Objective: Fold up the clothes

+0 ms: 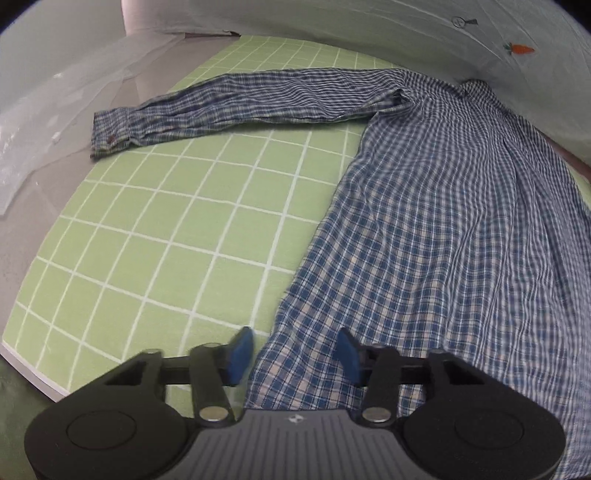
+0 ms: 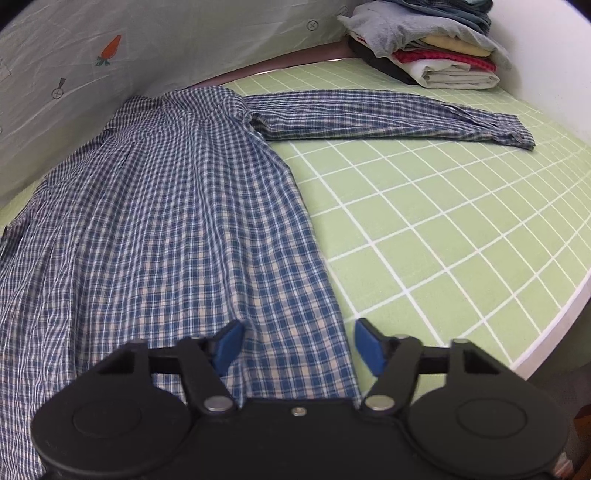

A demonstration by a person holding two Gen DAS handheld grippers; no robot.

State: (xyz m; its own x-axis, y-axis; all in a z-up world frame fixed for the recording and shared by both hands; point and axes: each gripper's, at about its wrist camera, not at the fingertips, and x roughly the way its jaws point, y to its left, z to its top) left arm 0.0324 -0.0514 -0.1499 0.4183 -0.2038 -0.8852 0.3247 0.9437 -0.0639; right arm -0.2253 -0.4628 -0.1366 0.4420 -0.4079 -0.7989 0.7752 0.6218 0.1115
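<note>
One blue-and-white plaid shirt lies spread flat on a table covered by a green mat with a white grid; every place below is given relative to this shirt.

In the left wrist view, sheets of clear plastic lie farthest left, off the mat's edge. Next comes the shirt's left sleeve, stretched straight out from the shoulder, its cuff showing one dark button. Bare mat fills the space below the sleeve. The left hand-held gripper sits at the shirt's near hem, its two blue pads spread wide: one pad is over the mat just beside the shirt's side edge, the other over the plaid cloth. Nothing is between them but the hem corner, not pinched. Beyond the collar hangs a pale cloth backdrop printed with one carrot.

In the right wrist view, the same backdrop with its carrot stands left, behind the collar. The shirt body runs toward the right hand-held gripper, also spread wide, straddling the shirt's right hem edge without clamping it. The right sleeve extends straight out over the mat. Beyond its cuff, at the far corner, stands one stack of folded clothes, with about seven layers visible.
</note>
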